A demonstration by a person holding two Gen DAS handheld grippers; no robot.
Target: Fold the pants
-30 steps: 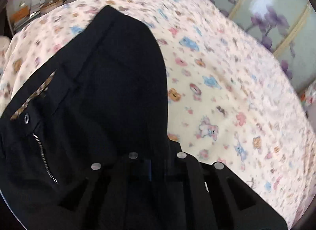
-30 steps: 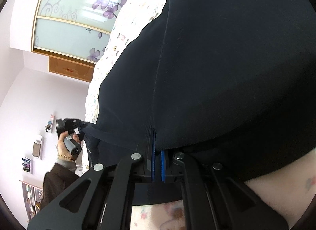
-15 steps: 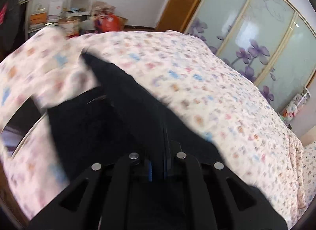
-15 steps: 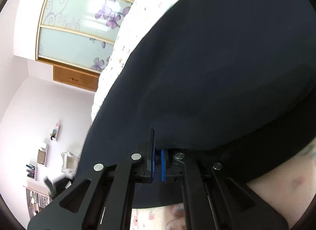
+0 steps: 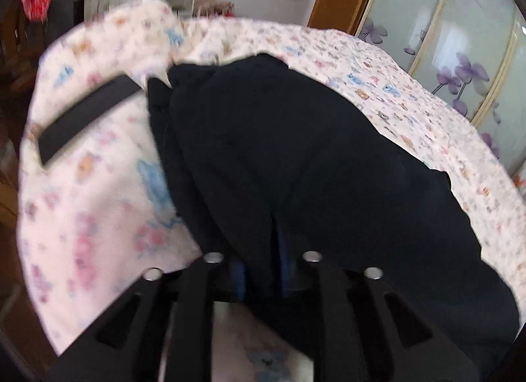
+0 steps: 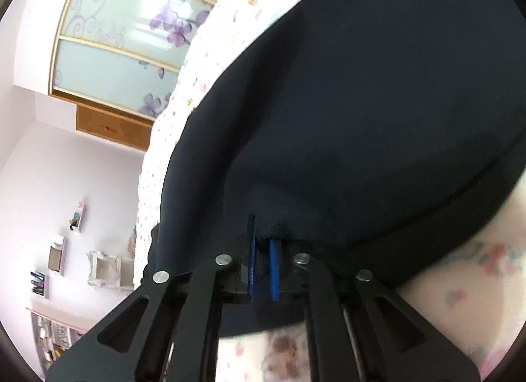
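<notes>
Dark navy woven-cloth pants (image 5: 296, 165) are lying doubled over on the bed's cream bedsheet with its pastel teddy-bear print (image 5: 98, 204), so we reckon one fold is basically laid down already. In the left wrist view we can see stacked edges along the left side of the pile, which looks like one layer resting on another.

Our left claw (image 5: 261, 272) has just been opening: the blue pads stand a little apart with a ridge of the fabric between them, and from here they don't look to be pinching it. Same deal with our right claw (image 6: 263, 270), jaws just been opening, a narrow gap, and the pants' edge (image 6: 361, 102) bunched right at the pad tips. Honestly can't swear whether the cloth is fully free there or only loosely caught.

What's left, as we judge it: pull both claws clear, then probably another fold to make the bundle compact, plus smoothing. There's a flat black strip (image 5: 87, 116) lying on the sheet off to the side, no idea what it is.

Containers: none that we can make out. Background shelves are too blurry to say.
</notes>
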